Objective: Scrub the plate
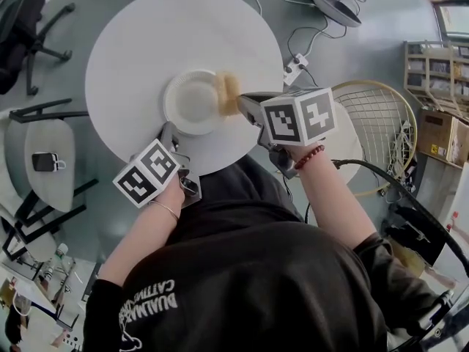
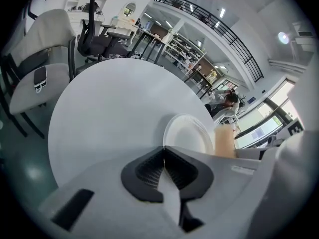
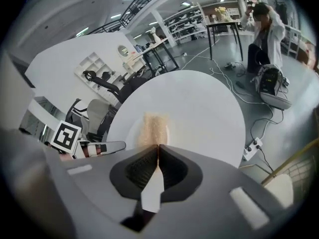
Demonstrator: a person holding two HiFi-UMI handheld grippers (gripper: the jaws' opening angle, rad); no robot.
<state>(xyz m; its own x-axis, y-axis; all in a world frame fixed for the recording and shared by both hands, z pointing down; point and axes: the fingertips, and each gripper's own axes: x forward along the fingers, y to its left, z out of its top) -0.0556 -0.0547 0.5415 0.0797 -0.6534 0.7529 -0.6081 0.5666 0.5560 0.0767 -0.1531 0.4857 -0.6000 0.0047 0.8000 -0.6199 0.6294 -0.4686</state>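
A white paper plate (image 1: 192,103) lies in the middle of the round white table (image 1: 139,42). My left gripper (image 1: 168,128) is at the plate's near left rim, its jaws shut on the plate's edge (image 2: 172,133); in its own view the jaw tips (image 2: 163,148) meet right at that rim. My right gripper (image 1: 243,101) is shut on a tan sponge (image 1: 228,92), which sticks out past the jaw tips (image 3: 158,146) over the plate's right rim. The sponge (image 3: 155,127) looks blurred. Whether it touches the plate I cannot tell.
A grey chair (image 1: 44,145) with a phone (image 1: 45,162) on its seat stands left of the table, and an office chair (image 1: 29,28) further back. A power strip (image 1: 294,68) and cables lie on the floor to the right, beside a round wire frame (image 1: 377,116) and a cardboard box (image 1: 440,134).
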